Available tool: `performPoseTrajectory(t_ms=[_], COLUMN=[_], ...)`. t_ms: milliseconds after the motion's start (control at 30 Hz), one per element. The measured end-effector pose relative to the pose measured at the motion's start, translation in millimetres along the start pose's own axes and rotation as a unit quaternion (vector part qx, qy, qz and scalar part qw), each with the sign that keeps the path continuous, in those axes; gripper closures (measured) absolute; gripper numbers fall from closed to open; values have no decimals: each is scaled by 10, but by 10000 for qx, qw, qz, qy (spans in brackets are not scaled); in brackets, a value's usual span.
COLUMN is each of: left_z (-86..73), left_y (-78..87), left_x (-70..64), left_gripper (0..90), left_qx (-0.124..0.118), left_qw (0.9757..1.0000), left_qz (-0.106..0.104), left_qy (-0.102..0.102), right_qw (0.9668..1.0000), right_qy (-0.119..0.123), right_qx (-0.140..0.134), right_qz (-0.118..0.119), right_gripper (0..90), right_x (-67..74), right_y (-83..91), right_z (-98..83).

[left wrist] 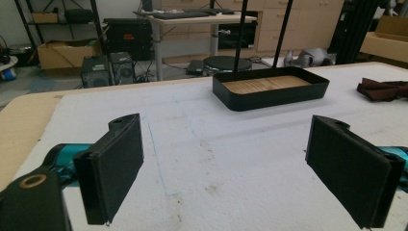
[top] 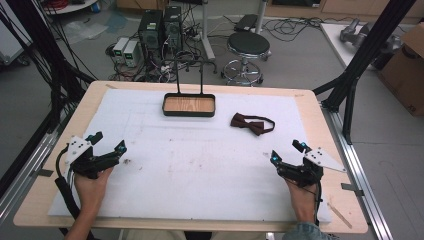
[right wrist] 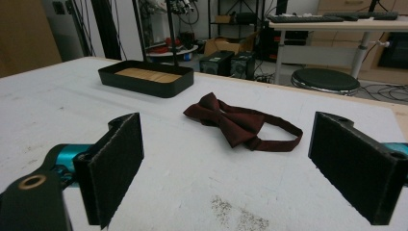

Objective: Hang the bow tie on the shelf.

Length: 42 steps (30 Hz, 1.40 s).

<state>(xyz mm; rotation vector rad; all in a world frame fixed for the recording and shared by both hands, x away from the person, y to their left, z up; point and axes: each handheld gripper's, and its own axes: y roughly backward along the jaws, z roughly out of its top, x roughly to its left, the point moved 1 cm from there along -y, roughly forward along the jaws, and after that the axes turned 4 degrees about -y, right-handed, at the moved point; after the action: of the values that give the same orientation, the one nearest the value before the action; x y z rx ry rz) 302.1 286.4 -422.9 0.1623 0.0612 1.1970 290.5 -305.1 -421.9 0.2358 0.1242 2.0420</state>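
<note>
High view first: the right gripper (top: 286, 152) rests low over the white mat (top: 200, 165) near the table's right front, held by a hand (top: 301, 197) that comes in from the bottom edge, with its cable trailing back along the sleeve. Its jaws stand wide apart with nothing between them, and in the right gripper view the two black pads (right wrist: 115, 166) frame bare mat. Ahead of that gripper, a little way off and untouched, lies the dark red bow tie (top: 251, 122), flat on the mat with its strap looped out to one side; the right gripper view shows the bow tie (right wrist: 231, 122) lying just beyond the open jaws, roughly centred between them. Farther back, near the middle of the far edge of the mat, sits the black tray (top: 189, 112) with a wooden floor, well apart from the bow tie and to its left in the high view. The left gripper (top: 107, 141) sits at the table's left front, likewise spread wide and empty, pointing across bare mat toward the tray. The mat covers most of the wooden table (top: 40, 175), and a round stool (top: 247, 45) stands on the floor behind it
</note>
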Motion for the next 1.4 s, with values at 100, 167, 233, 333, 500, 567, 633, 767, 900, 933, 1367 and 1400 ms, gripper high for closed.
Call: performPoseTrajectory(t_ms=[100, 167, 233, 333, 500, 567, 633, 767, 900, 933, 1367, 1400], left_z=[2, 3, 3, 3, 2, 2, 1, 1, 0, 0, -3, -3], left_y=[2, 0, 3, 7, 10, 10, 9, 9, 8, 8, 5, 5], left_x=[0, 0, 0, -1, -3, -3, -4, -5, -4, -4, -7, -7], left_gripper=[137, 137, 137, 137, 137, 137, 137, 137, 137, 137, 137, 137], left_qx=[-16, -27, -31, -31, -39, -40, -29, -19, -30, -30, -23, -23], left_qw=[10000, 10000, 10000, 10000, 10000, 10000, 10000, 10000, 10000, 10000, 10000, 10000], left_qz=[18, 28, 34, 35, 43, 41, 34, 32, 38, 38, 23, 23], left_qy=[21, 23, 20, 20, 17, 18, 13, 4, 18, 18, 19, 19], right_qw=[10000, 10000, 10000, 10000, 10000, 10000, 10000, 10000, 10000, 10000, 9990, 9989], right_qy=[11, -11, -10, -4, 3, 4, 1, 19, 56, 57, 359, 368], right_qx=[14, 16, 15, 24, 19, 8, 13, 21, 46, 48, 150, 171], right_qz=[5, 28, 43, 33, 24, 28, 33, 41, 40, 39, 207, 224], right_gripper=[111, 111, 111, 111, 111, 111, 111, 111, 112, 112, 114, 114], right_x=[-3, 6, 6, 7, 9, 10, 12, 17, 20, 21, -4, -3], right_y=[0, 6, 7, 1, 14, 18, 18, 11, 9, 9, -83, -100], right_z=[-1, -1, -1, -1, 4, 6, 6, 6, 12, 15, 281, 309])
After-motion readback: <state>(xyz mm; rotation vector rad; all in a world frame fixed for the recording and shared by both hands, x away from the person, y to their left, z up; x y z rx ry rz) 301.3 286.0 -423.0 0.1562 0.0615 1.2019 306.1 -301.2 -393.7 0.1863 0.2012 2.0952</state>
